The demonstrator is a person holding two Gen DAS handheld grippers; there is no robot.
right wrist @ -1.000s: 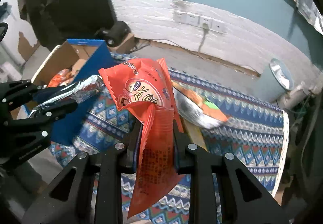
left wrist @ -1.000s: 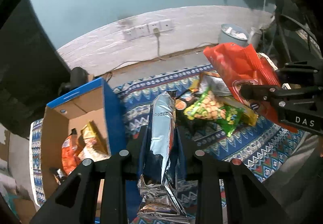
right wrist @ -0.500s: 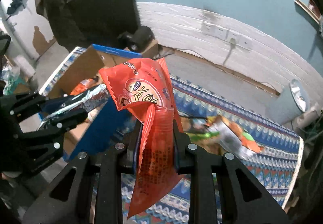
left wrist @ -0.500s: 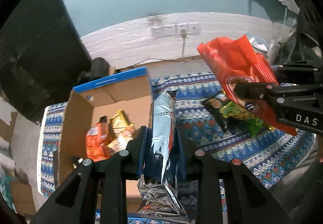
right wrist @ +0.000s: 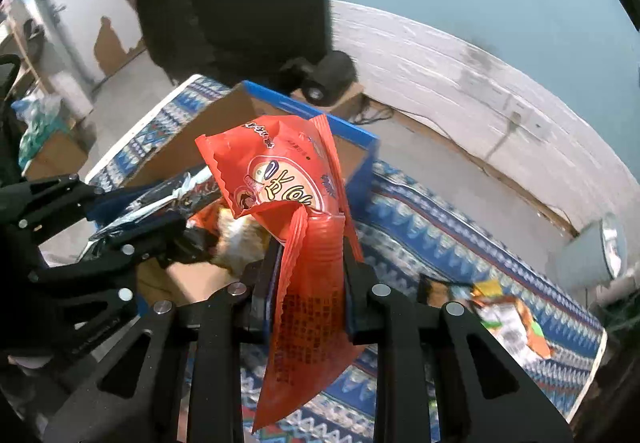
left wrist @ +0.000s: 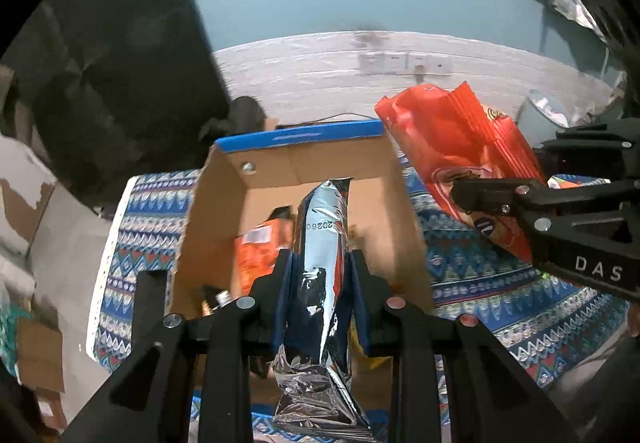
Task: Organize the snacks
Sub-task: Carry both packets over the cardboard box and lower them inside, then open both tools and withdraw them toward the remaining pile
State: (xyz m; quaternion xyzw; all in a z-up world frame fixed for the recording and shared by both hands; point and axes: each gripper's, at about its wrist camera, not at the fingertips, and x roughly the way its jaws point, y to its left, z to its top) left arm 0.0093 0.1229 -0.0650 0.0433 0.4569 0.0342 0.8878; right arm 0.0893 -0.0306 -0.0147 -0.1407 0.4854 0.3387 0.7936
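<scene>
A cardboard box [left wrist: 304, 163] stands on the patterned mat [left wrist: 472, 271]; snack packets [left wrist: 260, 247] lie inside, apparently more [right wrist: 508, 319] rightward.

Contents of open brown cardboard box with blue rim [left wrist: 304, 131] largely hidden behind upright silver foil packet [left wrist: 324, 263]. Orange packet inside box [left wrist: 256, 255] blurred, print unreadable. Loose packets on patterned blue rug [right wrist: 508, 319] smeared, kinds not told. Silver packet's lower end cut off by frame edge.

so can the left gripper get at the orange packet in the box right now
Probably not: the left gripper is shut on a silver packet, so its jaws are taken, though the box is open above the orange packet.
</scene>
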